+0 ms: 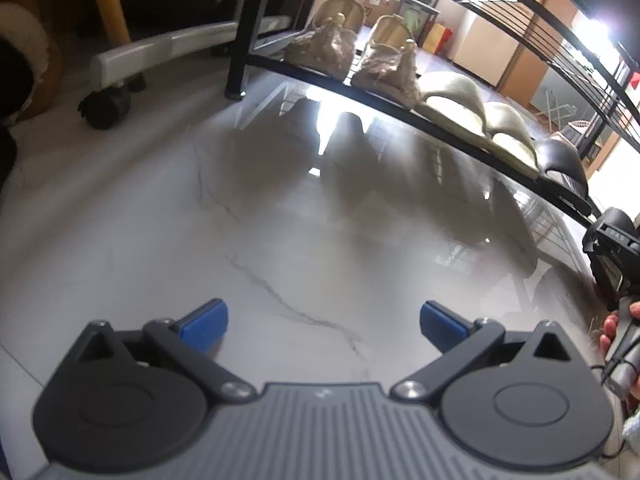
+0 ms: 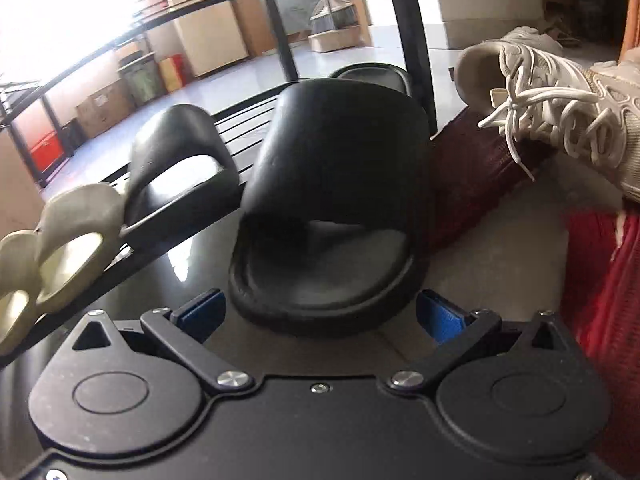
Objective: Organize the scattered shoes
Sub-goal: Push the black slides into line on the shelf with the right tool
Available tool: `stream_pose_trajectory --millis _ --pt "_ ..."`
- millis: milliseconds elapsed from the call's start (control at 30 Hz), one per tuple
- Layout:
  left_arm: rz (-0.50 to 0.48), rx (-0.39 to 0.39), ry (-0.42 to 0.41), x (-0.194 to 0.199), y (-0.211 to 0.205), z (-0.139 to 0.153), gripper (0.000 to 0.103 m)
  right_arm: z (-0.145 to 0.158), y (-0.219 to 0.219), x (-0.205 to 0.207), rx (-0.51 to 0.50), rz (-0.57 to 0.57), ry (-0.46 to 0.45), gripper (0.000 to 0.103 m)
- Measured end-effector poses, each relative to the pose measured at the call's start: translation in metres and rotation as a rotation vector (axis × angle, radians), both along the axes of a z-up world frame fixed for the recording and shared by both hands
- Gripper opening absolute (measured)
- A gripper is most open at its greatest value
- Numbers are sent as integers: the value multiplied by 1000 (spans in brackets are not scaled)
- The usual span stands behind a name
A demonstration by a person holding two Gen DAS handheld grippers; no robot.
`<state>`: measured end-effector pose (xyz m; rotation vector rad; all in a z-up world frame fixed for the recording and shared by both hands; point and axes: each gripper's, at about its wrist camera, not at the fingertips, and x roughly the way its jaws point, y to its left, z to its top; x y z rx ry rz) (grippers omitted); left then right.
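Note:
My right gripper (image 2: 320, 314) is open, its blue pads on either side of the heel of a black slide sandal (image 2: 332, 208) that lies on the floor at the foot of the black shoe rack (image 2: 160, 248). A second black slide (image 2: 176, 152) sits on the rack's bottom shelf beside two cream slides (image 2: 72, 236). My left gripper (image 1: 324, 324) is open and empty above the bare marble floor. In the left wrist view the rack (image 1: 380, 104) holds two beige fluffy slippers (image 1: 324, 48), two cream slides (image 1: 452, 100) and a black slide (image 1: 564, 160).
A white lace-up sneaker (image 2: 560, 108) lies right of the black slide, over dark red fabric (image 2: 472, 176). A rack post (image 2: 412, 40) stands just behind the slide. A white base on castors (image 1: 116, 80) and a fur-trimmed brown boot (image 1: 28, 68) are at the left.

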<state>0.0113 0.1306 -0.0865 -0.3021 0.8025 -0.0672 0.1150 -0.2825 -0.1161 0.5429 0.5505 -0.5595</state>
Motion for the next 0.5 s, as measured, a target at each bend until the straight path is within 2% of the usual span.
stream_pose_trajectory --millis 100,200,333,500 --pt "-7 0 -1 0 0 0 103 1 -2 2 3 3 -2 103" --pt "-3 -10 3 1 1 0 102 7 3 0 -97 20 -2 102" --pt "-6 -7 1 0 0 0 102 12 -3 6 -197 80 52 101" --pt "-8 7 0 0 -1 0 102 25 -20 26 -354 223 150 101"
